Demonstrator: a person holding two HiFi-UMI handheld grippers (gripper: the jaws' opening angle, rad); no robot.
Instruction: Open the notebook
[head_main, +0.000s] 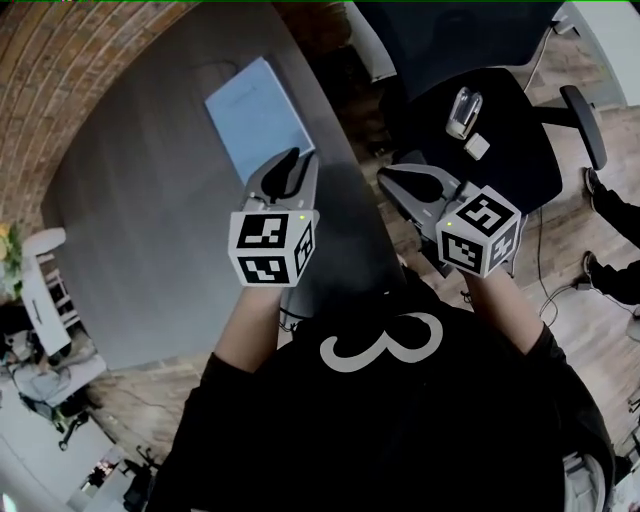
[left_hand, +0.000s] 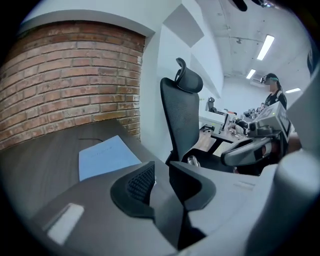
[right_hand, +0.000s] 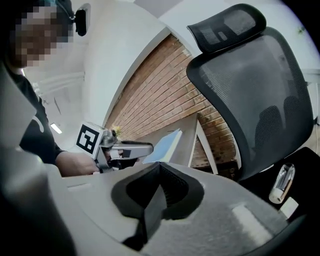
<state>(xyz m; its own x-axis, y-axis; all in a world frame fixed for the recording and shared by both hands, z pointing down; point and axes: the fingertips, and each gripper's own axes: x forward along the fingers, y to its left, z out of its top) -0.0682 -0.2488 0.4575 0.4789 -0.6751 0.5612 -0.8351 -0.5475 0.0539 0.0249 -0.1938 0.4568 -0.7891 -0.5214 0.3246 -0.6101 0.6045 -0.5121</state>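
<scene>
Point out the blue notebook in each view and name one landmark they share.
Head view: notebook upper centre, flat on the grey table.
Left gripper view: notebook left of centre, lying on the table.
Right gripper view: notebook near centre, seen edge-on.
Shared landmark: the black mesh chair.

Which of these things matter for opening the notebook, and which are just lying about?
For the job: blue notebook, lying closed on the grey table; left gripper and right gripper, both empty, neither touching it.

Just lying about: black office chair; clear bottle and small white box on its seat; brick wall.
</scene>
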